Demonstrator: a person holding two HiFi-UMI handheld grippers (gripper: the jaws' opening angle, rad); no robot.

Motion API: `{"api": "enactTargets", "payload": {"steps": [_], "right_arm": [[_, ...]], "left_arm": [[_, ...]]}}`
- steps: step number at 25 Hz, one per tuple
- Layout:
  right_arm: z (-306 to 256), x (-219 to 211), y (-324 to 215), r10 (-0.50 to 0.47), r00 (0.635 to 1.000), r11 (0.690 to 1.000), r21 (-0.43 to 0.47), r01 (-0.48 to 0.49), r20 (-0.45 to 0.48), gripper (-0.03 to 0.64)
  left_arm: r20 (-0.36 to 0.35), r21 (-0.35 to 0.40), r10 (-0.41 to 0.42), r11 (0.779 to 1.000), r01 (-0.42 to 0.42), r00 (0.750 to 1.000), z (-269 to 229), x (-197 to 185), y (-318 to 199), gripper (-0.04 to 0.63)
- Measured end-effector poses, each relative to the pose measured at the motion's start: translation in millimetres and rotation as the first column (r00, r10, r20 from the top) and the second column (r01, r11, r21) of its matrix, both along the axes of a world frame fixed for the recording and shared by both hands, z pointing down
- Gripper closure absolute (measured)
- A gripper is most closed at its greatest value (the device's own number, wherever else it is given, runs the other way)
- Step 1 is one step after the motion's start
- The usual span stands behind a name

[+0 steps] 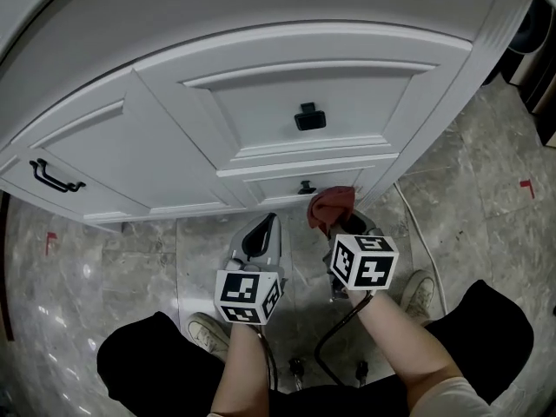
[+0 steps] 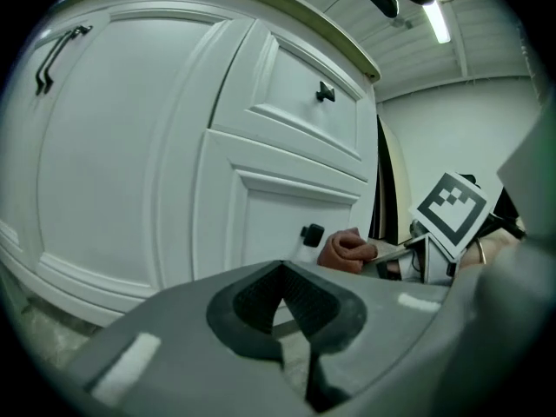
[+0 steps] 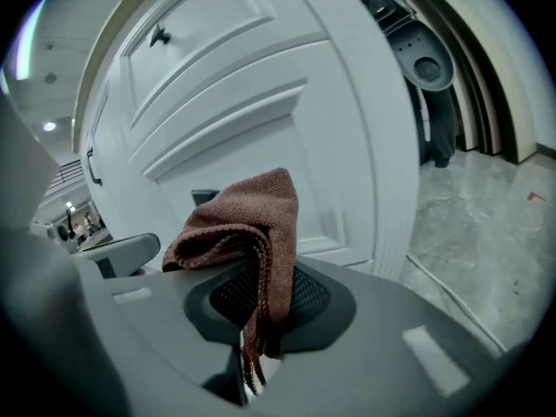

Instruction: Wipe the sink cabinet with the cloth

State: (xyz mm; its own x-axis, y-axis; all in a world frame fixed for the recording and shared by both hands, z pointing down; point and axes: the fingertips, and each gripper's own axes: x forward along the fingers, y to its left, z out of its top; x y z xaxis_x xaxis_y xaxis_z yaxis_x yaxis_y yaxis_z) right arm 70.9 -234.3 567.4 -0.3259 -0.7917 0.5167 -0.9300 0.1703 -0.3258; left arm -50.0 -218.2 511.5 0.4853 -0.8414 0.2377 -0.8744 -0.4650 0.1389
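The white sink cabinet (image 1: 261, 102) curves across the head view, with a lower drawer panel (image 3: 261, 146) straight ahead of me. My right gripper (image 1: 340, 226) is shut on a reddish-brown cloth (image 1: 331, 207), which bunches above the jaws and hangs down between them in the right gripper view (image 3: 252, 233). The cloth sits just below the small black knob (image 1: 305, 186) of the lower drawer, close to the panel. My left gripper (image 1: 259, 233) hangs beside it on the left, shut with nothing in it (image 2: 291, 328). From the left gripper view the cloth (image 2: 346, 252) shows off to the right.
A black square knob (image 1: 309, 116) sits on the upper drawer and a black bar handle (image 1: 54, 177) on the left door. The grey marble floor (image 1: 486, 189) carries a white cable (image 1: 421, 233) at right. My shoes (image 1: 419, 294) and dark trousers fill the bottom.
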Motion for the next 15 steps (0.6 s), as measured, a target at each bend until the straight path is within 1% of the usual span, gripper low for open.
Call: {"api": "enactTargets", "payload": {"steps": [4,9,12,15], "right_arm": [[18,-64,1,-0.116,0.993,0.993,-0.021,0.116,0.006,0.538],[24,-132,-3,-0.215,0.976,0.976,-0.015,0.216,0.041,0.538],[28,-158,-4,-0.252,0.967,0.967,-0.010,0.253,0.043,0.538],[33,-167,-12,-0.249,0.968,0.968,-0.009,0.249,0.043,0.538]], "left_arm": [[0.001,-0.028,-0.074,0.997,0.074,0.997,11,-38,3,0.595],[0.005,-0.022,-0.133,0.991,0.133,0.991,11,-77,5,0.595],[0.002,-0.027,-0.166,0.986,0.165,0.986,13,-99,10,0.595],[0.001,-0.035,-0.180,0.983,0.180,0.984,17,-112,13,0.595]]}}
